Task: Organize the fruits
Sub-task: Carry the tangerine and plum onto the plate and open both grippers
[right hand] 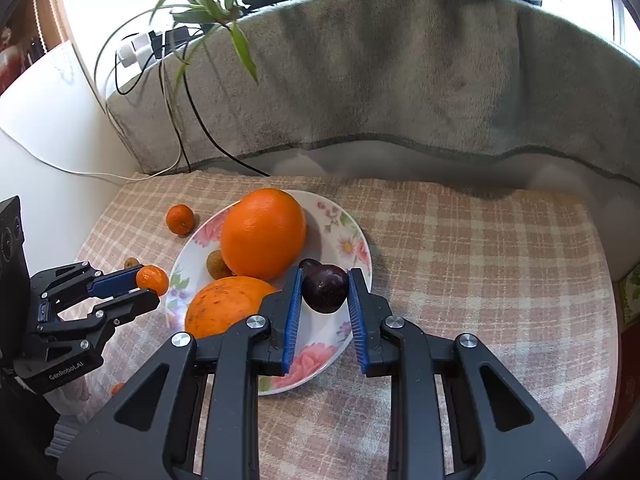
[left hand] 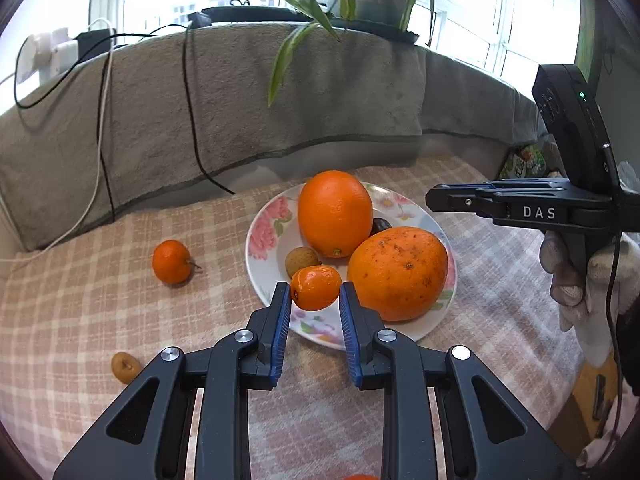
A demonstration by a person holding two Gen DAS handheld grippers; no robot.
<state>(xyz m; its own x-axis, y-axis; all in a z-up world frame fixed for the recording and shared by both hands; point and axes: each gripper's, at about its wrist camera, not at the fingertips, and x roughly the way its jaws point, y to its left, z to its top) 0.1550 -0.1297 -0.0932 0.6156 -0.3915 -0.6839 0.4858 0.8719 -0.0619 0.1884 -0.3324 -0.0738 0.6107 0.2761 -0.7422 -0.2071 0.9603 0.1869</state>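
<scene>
**Spotter:** Fruit first: your left tongs [left hand: 315, 295] pinch a small glossy kumquat-like citrus [left hand: 315, 288] between ribbed blue pads [left hand: 282, 320], held over the near rim of the floral plate [left hand: 262, 240]; in the right wrist view the same fruit [right hand: 152, 279] sits at the tip of those tongs [right hand: 146, 282], just off the plate's left edge [right hand: 178, 280].

**Checker:** And your right tongs?

**Spotter:** Your right tongs [right hand: 324, 290] close on a dark, smooth plum [right hand: 325, 288], round and shiny, over the white glazed plate; in the left wrist view you see them side-on [left hand: 432, 198], fingers nearly together; a dark plum [left hand: 381, 225] peeps from behind the oranges, though I cannot tell whether it is the held one.

**Checker:** What lies on the plate?

**Spotter:** A big smooth oval orange [left hand: 335, 213] at the back; a speckled, rougher orange [left hand: 397, 273] touching it in front; a small tan longan [left hand: 301, 261] with a dull, rough skin tucked beside them.

**Checker:** Off the plate?

**Spotter:** A stemmed mandarin [left hand: 172, 261] lies on the soft checked cloth [left hand: 100, 320] well left of the plate; a wrinkled brown dried fruit [left hand: 125, 367] lies nearer you; a fuzzy grey blanket [left hand: 248, 100] drapes the ledge behind, with cables [left hand: 192, 100] and a long-leafed plant [left hand: 308, 8] above.
</scene>
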